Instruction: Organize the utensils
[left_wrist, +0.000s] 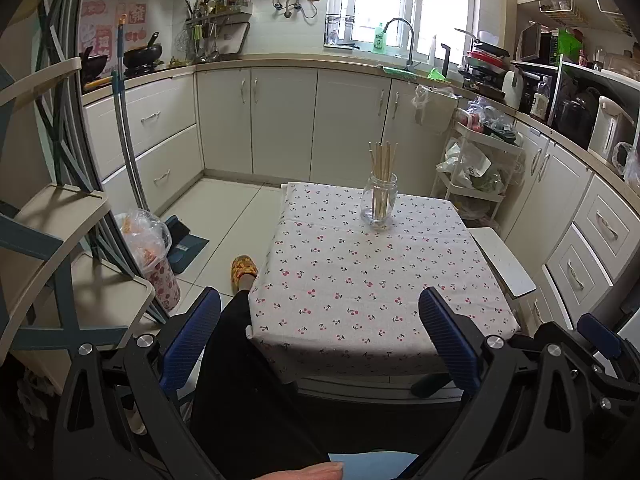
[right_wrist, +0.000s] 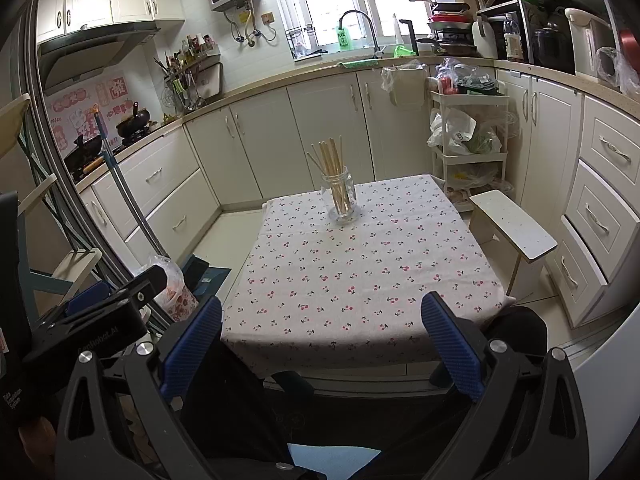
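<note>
A clear glass jar (left_wrist: 379,203) stands upright near the far edge of a small table with a cherry-print cloth (left_wrist: 360,292). Several wooden chopsticks (left_wrist: 383,162) stand in it. The jar also shows in the right wrist view (right_wrist: 339,197), with the chopsticks (right_wrist: 330,158) and the cloth (right_wrist: 352,280). My left gripper (left_wrist: 320,328) is open and empty, held back at the table's near edge. My right gripper (right_wrist: 322,332) is open and empty, also at the near edge. Both are far from the jar.
A white stool (right_wrist: 514,228) stands right of the table. A trolley with bags (right_wrist: 468,140) is behind it. Kitchen cabinets (left_wrist: 280,120) line the back and right. A bin with a plastic bag (left_wrist: 154,256) and a shelf (left_wrist: 52,240) stand at left.
</note>
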